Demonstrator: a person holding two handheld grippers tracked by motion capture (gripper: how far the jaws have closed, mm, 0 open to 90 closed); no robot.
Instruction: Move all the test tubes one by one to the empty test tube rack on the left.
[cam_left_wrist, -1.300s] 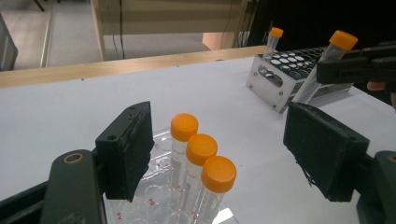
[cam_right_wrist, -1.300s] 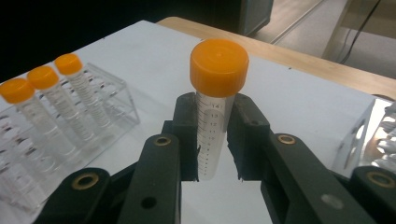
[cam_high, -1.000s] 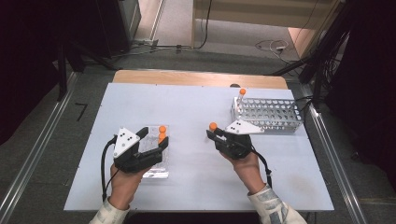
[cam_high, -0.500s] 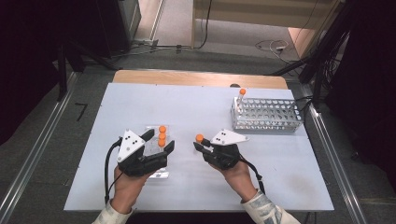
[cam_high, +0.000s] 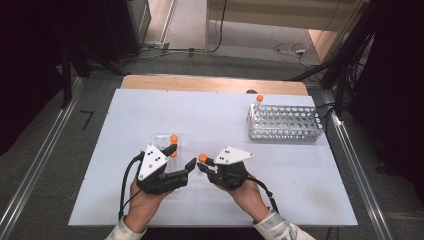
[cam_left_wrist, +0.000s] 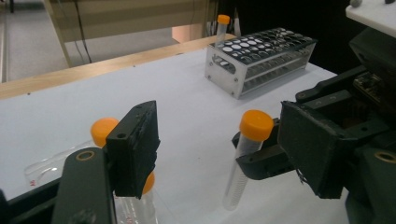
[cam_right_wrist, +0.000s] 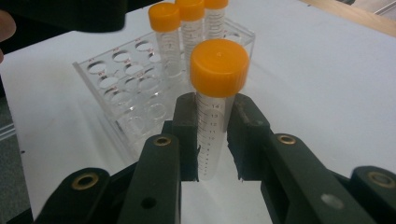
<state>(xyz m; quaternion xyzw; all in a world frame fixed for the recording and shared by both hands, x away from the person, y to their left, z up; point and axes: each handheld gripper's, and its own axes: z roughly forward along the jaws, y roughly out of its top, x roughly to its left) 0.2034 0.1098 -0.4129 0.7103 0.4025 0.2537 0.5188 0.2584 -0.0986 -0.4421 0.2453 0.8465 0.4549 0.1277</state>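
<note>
Holding the capped tube (cam_right_wrist: 212, 116) upright in your right gripper (cam_right_wrist: 212, 140), jaws closed on its body, keeps it ready for the clear rack (cam_right_wrist: 135, 93) just ahead, while your left gripper (cam_left_wrist: 224, 154) waits wide open, empty.

1. White table top (cam_high: 210, 115), wooden strip along the far edge (cam_high: 210, 83).
2. Metal tube rack (cam_high: 285, 123) stands at far right on it, one orange-capped tube (cam_high: 258, 102) upright at its left end.
3. Clear plastic rack (cam_high: 170, 150) stands near the front, left of centre, with orange-capped tubes upright in it (cam_right_wrist: 180, 37).
</note>
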